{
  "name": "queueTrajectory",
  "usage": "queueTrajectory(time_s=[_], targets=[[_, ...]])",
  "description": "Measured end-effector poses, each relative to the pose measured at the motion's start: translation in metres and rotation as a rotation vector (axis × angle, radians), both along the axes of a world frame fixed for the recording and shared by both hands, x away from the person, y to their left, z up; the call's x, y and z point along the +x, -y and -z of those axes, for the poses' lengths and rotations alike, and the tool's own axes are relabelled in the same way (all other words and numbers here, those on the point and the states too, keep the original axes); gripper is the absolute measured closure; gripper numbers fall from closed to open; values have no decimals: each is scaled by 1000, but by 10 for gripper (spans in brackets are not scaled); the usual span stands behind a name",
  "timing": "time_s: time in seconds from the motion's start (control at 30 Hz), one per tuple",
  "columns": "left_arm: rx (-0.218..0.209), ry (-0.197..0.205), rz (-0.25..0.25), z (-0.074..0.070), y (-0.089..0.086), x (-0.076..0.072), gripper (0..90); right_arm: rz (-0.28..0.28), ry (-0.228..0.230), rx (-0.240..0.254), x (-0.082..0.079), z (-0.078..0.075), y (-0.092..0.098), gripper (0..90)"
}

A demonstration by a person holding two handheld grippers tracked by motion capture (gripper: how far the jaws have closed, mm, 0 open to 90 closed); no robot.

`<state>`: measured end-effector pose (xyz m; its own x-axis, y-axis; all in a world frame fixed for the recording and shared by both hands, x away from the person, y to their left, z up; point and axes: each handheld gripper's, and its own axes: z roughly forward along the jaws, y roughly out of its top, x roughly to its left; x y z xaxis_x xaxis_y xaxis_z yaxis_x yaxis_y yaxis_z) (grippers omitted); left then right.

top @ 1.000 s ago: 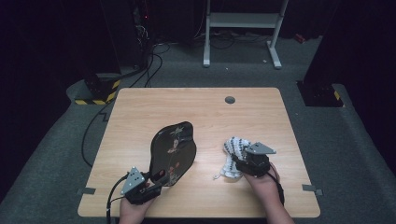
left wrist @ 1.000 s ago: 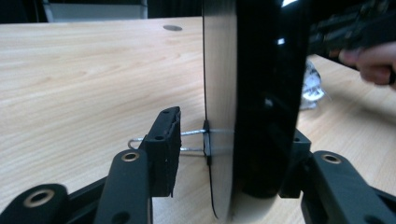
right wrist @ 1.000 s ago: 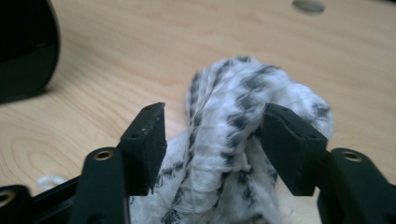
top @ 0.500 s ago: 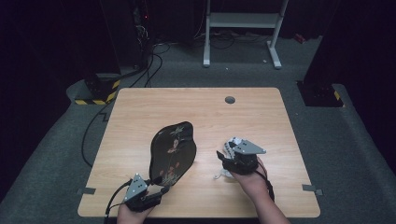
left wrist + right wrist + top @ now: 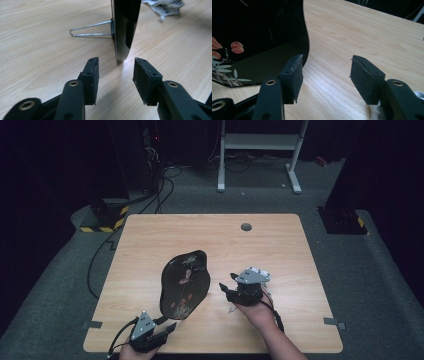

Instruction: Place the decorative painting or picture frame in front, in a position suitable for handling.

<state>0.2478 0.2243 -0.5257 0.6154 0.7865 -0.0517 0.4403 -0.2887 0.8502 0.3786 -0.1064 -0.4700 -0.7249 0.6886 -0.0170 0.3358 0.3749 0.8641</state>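
Left gripper (image 5: 167, 327), at the bottom left of the high view: grips nothing. Points at the near edge of the black flower plate (image 5: 184, 282). Has just been closing a little, with the jaws apart and only bare table between the pads. In the left gripper view (image 5: 115, 72), sits just short of the plate's thin edge (image 5: 125, 25) and does not touch it.

Right gripper (image 5: 227, 282): was over by the white crumpled wad (image 5: 165, 6) a second ago, and has now slid left across the wooden table (image 5: 280, 245) toward the plate. Sits just beside the plate's right side, near the middle of the high view. Has also been closing a bit, yet stays wide and grips nothing (image 5: 325, 72). Shows the plate's shiny rim (image 5: 262, 37) very close to its left pad.

Plate: stands up on a wire stand (image 5: 90, 28), middle of the table, same spot as before.

Looks like getting ready to take the plate from two sides. No grab yet. Needs care, since a bump could tip the plate off its stand.
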Motion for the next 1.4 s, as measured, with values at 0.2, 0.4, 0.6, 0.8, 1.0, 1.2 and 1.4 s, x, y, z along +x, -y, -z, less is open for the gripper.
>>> queueTrajectory(time_s=[0.2,0.4,0.6,0.8,1.0,1.2,1.4], targets=[[20,-16,-24,1,-5,-1,613,-7,-8,7,1,0,-4,440],[10,-22,-86,0,-13,-1,627,-29,-1,13,-1,-1,-7,453],[-41,-2,-167,-3,-23,1,602,-28,-1,7,-3,0,-7,452],[-103,23,-195,-8,-28,7,581,-18,1,-3,-8,2,-1,451],[-118,34,-161,-9,-22,14,557,12,1,-6,-13,3,9,443],[-122,47,-125,-10,-15,15,552,26,-4,-18,-16,5,13,440],[-119,53,-100,-10,-10,13,551,22,-7,-26,-16,6,11,439]])
